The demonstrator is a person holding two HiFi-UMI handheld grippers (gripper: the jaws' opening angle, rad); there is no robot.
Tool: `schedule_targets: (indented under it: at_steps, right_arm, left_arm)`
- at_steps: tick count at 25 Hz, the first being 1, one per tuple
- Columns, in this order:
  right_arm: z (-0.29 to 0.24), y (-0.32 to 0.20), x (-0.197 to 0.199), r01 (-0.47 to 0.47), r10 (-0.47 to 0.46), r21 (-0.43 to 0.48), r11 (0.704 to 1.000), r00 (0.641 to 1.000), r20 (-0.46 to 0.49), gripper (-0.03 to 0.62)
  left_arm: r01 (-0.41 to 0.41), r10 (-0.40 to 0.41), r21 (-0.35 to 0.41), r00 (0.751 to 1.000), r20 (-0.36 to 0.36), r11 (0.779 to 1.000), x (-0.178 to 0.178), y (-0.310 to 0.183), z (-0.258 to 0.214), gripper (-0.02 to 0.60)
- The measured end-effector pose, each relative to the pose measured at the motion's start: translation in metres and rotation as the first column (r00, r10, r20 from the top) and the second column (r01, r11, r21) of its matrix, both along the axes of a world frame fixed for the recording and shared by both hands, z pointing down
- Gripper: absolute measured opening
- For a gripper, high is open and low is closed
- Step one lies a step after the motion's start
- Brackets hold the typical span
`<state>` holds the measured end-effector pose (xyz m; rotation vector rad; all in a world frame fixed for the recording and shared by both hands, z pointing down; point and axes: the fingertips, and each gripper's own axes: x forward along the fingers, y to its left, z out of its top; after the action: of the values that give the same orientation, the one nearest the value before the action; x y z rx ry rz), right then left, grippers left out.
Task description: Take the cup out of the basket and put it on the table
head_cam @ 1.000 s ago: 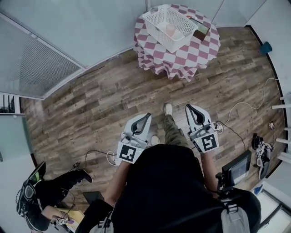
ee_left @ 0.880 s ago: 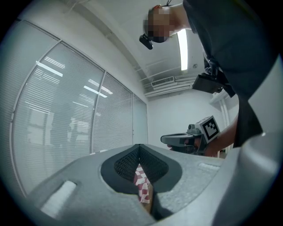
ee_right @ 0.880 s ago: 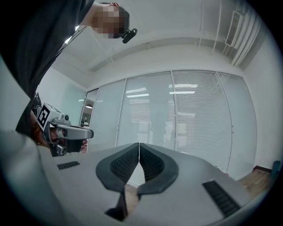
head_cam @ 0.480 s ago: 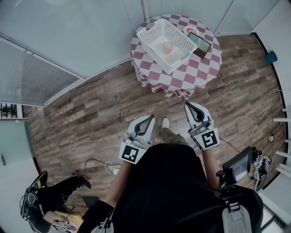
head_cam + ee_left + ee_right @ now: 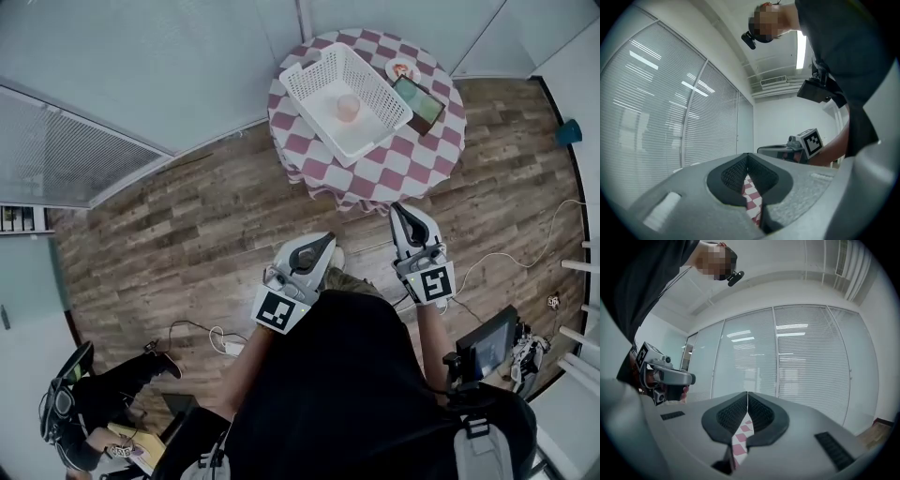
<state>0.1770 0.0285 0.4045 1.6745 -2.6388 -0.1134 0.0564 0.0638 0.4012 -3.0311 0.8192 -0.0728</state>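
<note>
A pink cup [image 5: 348,107] stands upright inside the white plastic basket [image 5: 314,80], which sits on a round table with a red-and-white checked cloth [image 5: 394,159] at the top of the head view. Both grippers hang over the wooden floor, short of the table's near edge. My left gripper [image 5: 327,241] is shut with nothing in it, and its fingertips [image 5: 748,157] meet in the left gripper view. My right gripper [image 5: 399,209] is also shut and empty, its fingertips [image 5: 747,394] closed together. Through each pair of jaws only a sliver of the checked cloth shows.
A small plate [image 5: 401,68] and a dark tablet [image 5: 419,101] lie on the table right of the basket. Glass walls with blinds [image 5: 66,150] run behind and to the left. Cables [image 5: 216,336], a monitor [image 5: 486,345] and a seated person [image 5: 84,412] are on the floor around me.
The table and basket have drawn nearer and shifted slightly in the head view. Both grippers have moved forward towards the table's edge, still shut.
</note>
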Motion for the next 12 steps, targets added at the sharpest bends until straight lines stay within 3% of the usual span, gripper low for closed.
schedule_targets:
  at_steps: [3, 7, 10, 12]
  right_arm:
    - [-0.001, -0.022, 0.003, -0.006, 0.006, -0.006, 1.0, 1.0, -0.007, 0.012]
    - [0.001, -0.053, 0.009, -0.025, 0.025, -0.013, 1.0, 0.999, -0.035, 0.012]
    - [-0.002, -0.081, 0.013, -0.055, 0.053, -0.023, 0.998, 0.996, -0.072, 0.014]
    - [-0.004, -0.1, 0.009, -0.063, 0.058, -0.043, 0.997, 0.992, -0.108, 0.014]
  left_arm:
    - [-0.033, 0.031, 0.058, 0.999, 0.044, 0.998, 0.0, -0.023, -0.003, 0.005]
    - [0.002, -0.003, -0.029, 1.0, -0.021, 1.0, -0.009, -0.059, 0.005, 0.005]
    - [-0.067, 0.066, 0.063, 0.998, 0.026, 0.996, -0.012, -0.086, 0.005, 0.005]
    - [-0.055, 0.055, 0.006, 0.998, -0.026, 0.998, -0.018, -0.11, 0.006, 0.005]
